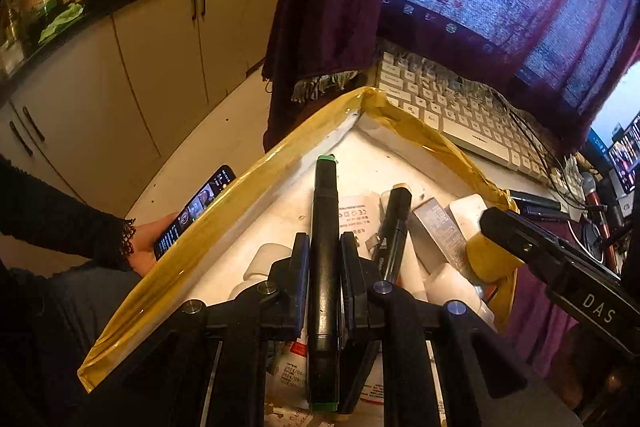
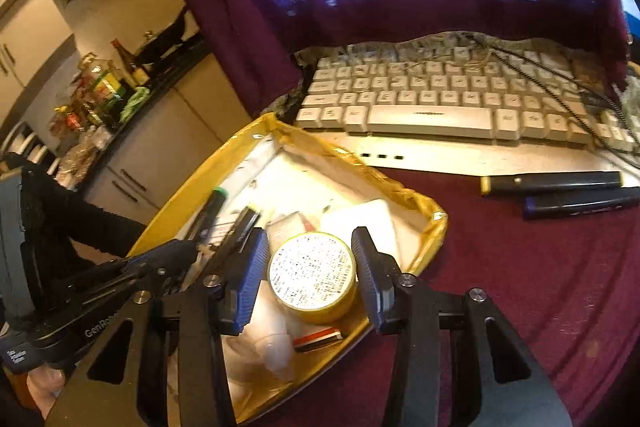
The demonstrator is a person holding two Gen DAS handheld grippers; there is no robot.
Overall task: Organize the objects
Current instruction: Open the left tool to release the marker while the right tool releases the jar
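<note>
Two grippers over a yellow-taped box on a cluttered desk

The left gripper (image 1: 325,259) is closed on a black marker with green ends (image 1: 325,267), held above the yellow-rimmed box (image 1: 256,183). The right gripper (image 2: 310,267) stands open around a round yellow tin (image 2: 314,277) without pressing it; the tin lies in the box. The box contents are blurred and partly hidden. On the maroon cloth (image 2: 520,287) two more markers (image 2: 552,183) lie near the white keyboard (image 2: 432,99); the box's left rim overhangs the desk edge.

Both wrist views look down closely along their fingers into the yellow-rimmed box (image 1: 224,199) (image 2: 430,227), sharing the keyboard (image 1: 460,115) (image 2: 432,95) beyond.
</note>
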